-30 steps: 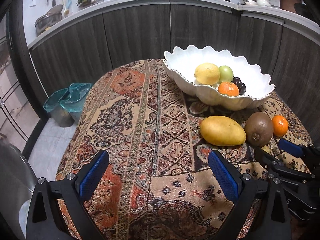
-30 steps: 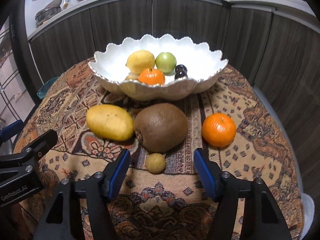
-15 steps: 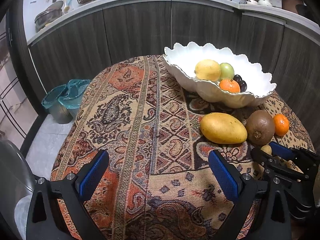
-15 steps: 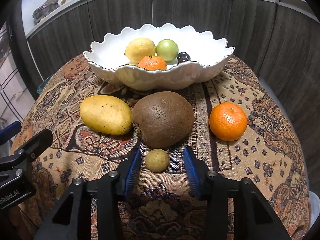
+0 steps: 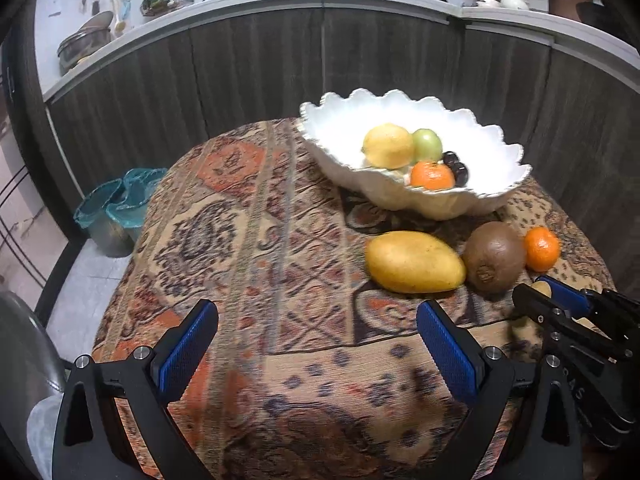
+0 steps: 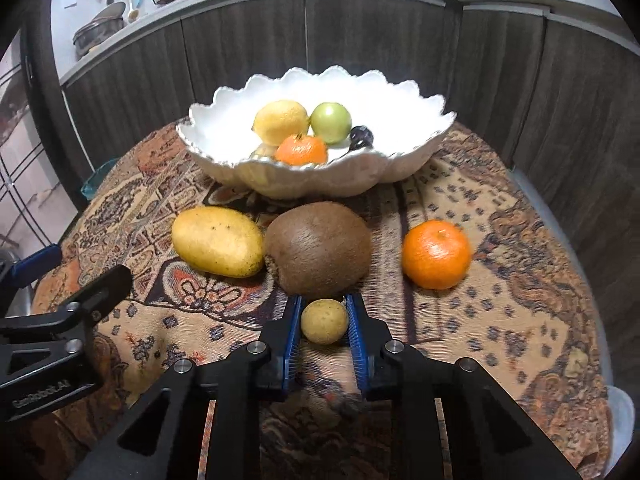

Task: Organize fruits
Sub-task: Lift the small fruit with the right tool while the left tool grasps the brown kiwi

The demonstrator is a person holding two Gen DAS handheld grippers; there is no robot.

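My right gripper (image 6: 323,312) is shut on a small round yellow fruit (image 6: 324,321), its blue pads pressing both sides, just in front of a big brown kiwi (image 6: 319,249). Left of the kiwi lies a yellow mango (image 6: 218,241); to its right sits an orange (image 6: 436,253). Behind them stands a white scalloped bowl (image 6: 400,160) holding a lemon (image 6: 281,121), a green fruit (image 6: 331,122), an orange and dark fruit. My left gripper (image 5: 316,344) hangs open over bare cloth, left of the mango (image 5: 414,262); the right gripper (image 5: 552,300) shows at its right edge.
The round table wears a patterned orange and brown cloth (image 5: 248,216). Dark cabinet fronts (image 5: 256,72) curve closely behind it. Two bins with teal liners (image 5: 120,208) stand on the floor at the left. A grey rounded object (image 5: 20,352) sits at the lower left.
The right gripper's jaws closed from wide apart onto the small yellow fruit. The left gripper stayed open and about in place.
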